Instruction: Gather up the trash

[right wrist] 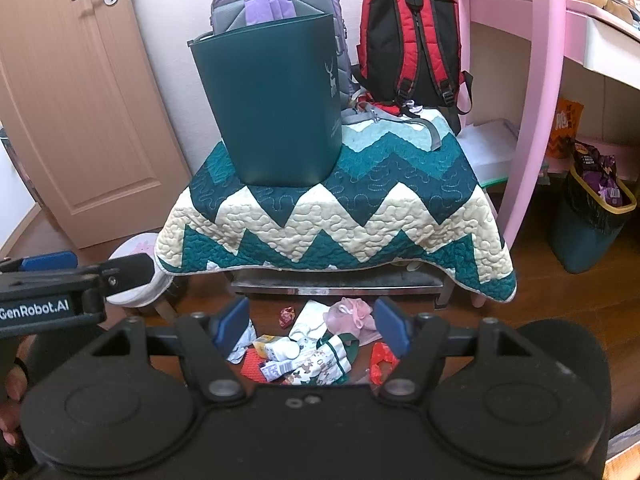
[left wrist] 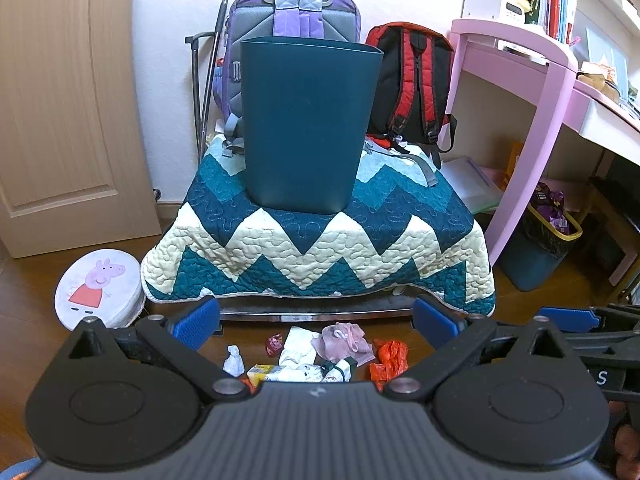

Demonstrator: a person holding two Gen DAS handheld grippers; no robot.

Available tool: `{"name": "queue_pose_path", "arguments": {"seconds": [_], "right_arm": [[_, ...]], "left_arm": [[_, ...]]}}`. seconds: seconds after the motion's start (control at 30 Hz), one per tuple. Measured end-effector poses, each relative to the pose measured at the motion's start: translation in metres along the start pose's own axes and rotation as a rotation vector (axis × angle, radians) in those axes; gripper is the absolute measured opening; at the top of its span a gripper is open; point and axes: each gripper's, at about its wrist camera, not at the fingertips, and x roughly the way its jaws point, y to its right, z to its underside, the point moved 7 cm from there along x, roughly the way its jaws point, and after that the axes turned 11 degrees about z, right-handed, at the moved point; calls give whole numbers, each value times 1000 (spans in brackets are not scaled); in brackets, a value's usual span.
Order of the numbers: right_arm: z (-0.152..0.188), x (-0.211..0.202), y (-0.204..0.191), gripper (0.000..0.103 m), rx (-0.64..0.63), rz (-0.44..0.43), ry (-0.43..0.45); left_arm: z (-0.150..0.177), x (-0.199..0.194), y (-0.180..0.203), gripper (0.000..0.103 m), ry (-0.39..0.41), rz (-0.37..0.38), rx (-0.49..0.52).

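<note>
Dark teal bin point(left wrist: 308, 124), upright and open-topped, stands on the near-left part of a low table draped in a teal-and-cream zigzag quilt point(left wrist: 320, 248). Purple backpack point(left wrist: 296, 12) upright behind the bin against the wall; red-and-black backpack point(left wrist: 412, 84) beside it, to the right. Trash pile point(left wrist: 320, 354) on the wooden floor in front of the table: white crumpled paper point(left wrist: 298, 346), pink cloth-like piece point(left wrist: 344, 340), orange plastic wrapper point(left wrist: 390, 358), small red wrapper point(left wrist: 274, 345), small white twisted scrap point(left wrist: 233, 360), yellow-and-white carton point(left wrist: 266, 374); the pieces lie touching or just beside one another. Left gripper point(left wrist: 316, 318): blue-padded fingers spread wide, nothing between them, hovering above the pile. Right gripper point(right wrist: 312, 326): fingers likewise parted and empty, above the same pile; in its view a green-and-white printed wrapper point(right wrist: 324, 364) and a red wrapper point(right wrist: 382, 362) lie below the gap. Each gripper shows at the edge of the other's view. Round white stool with a cartoon pig print point(left wrist: 100, 286), on the floor left of the table. Wooden door point(left wrist: 60, 100) at left. Pink desk point(left wrist: 536, 80) at right, with a second bin lined in black and holding purple wrappers point(left wrist: 540, 244) on the floor beneath it.
</note>
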Motion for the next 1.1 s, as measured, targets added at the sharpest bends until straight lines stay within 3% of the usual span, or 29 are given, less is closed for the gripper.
{"name": "queue_pose_path", "arguments": {"seconds": [1.1], "right_arm": [[7,5,-2,69,4,19,-26]], "left_arm": [[14,11,8,103,-44,43,-8]]}}
